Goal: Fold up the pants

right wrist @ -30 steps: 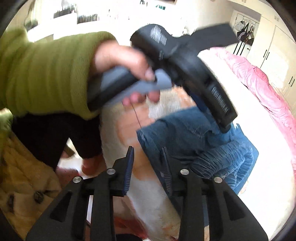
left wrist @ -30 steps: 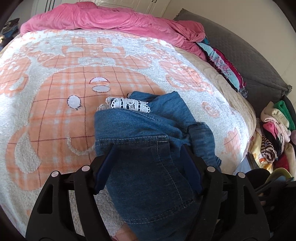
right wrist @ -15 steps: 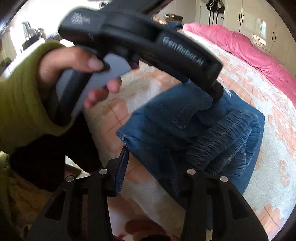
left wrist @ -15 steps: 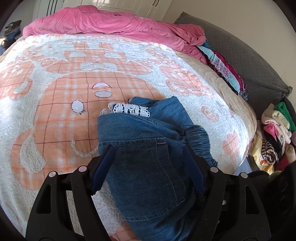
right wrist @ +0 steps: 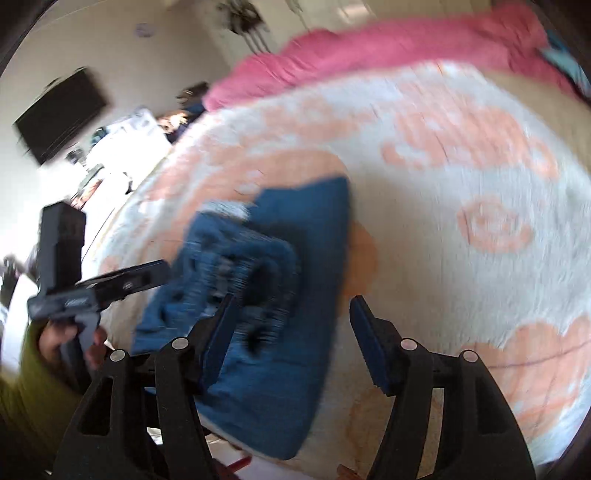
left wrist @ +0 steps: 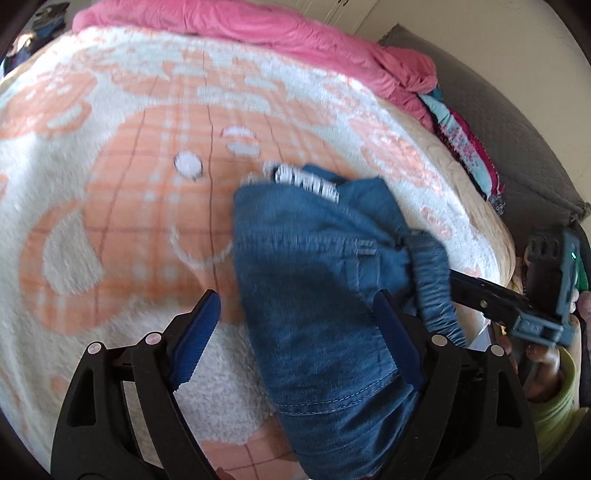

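Folded blue denim pants (left wrist: 317,280) with a white lace trim lie on the orange and white blanket (left wrist: 129,206) near the bed's front edge. My left gripper (left wrist: 299,317) is open above the pants' near part, its fingers either side of the fabric. In the right wrist view the pants (right wrist: 266,280) are blurred. My right gripper (right wrist: 291,325) is open and empty over their right edge. The right gripper also shows in the left wrist view (left wrist: 480,291), beside the elastic waistband. The left gripper (right wrist: 122,284) shows at the left of the right wrist view.
A pink duvet (left wrist: 240,26) lies bunched along the far side of the bed. A grey cushion (left wrist: 517,122) and colourful clothes (left wrist: 465,147) sit at the right. A dark screen (right wrist: 59,114) hangs on the wall at the left.
The right gripper has opened wider and swung round to face the bed and the pants from the side. The left gripper has shifted left, so the pants now sit to its right.
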